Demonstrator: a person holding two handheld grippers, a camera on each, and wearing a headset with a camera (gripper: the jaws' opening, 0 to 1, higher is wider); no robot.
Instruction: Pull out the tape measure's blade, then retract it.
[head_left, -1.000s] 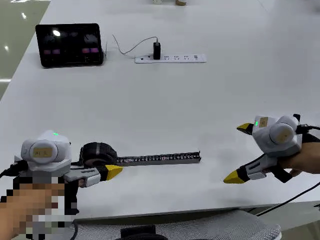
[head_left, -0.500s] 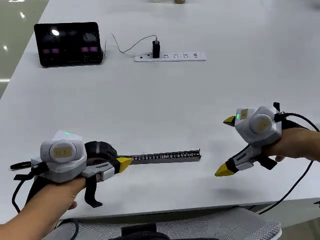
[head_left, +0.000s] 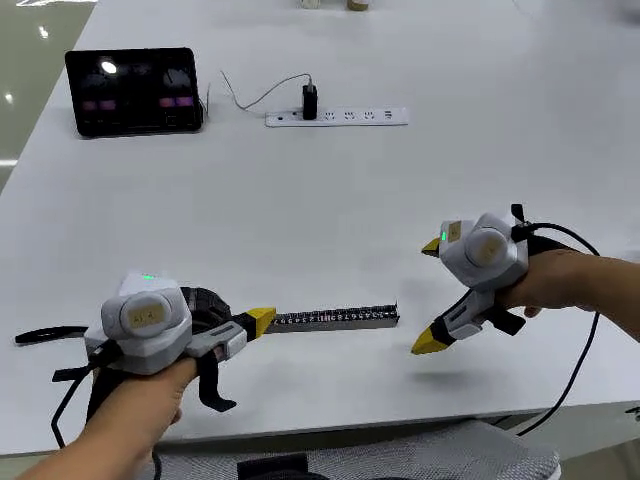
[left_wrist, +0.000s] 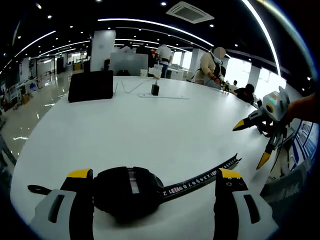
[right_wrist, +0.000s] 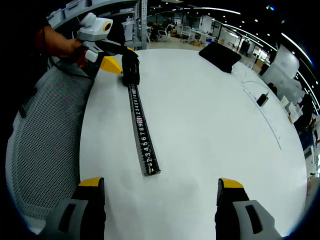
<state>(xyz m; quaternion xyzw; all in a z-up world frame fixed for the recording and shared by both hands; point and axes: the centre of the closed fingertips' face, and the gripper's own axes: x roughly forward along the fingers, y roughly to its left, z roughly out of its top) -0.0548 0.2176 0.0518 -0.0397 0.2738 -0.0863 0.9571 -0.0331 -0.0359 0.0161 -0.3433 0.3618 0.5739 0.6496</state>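
Near the worktop's (head_left: 320, 220) front edge, toward the left corner, the tape measure (head_left: 207, 303) lies with its blade (head_left: 335, 318) pulled out flat, running rightward along that edge. The left gripper (left_wrist: 155, 175) straddles the black case, fingers apart (not clamped; a gap shows on one side). The right gripper (head_left: 431, 295) is near the blade's tip without touching it, fingers spread wide and holding nothing. A tablet (head_left: 133, 90) and a power strip (head_left: 340, 117) sit toward the far edge.
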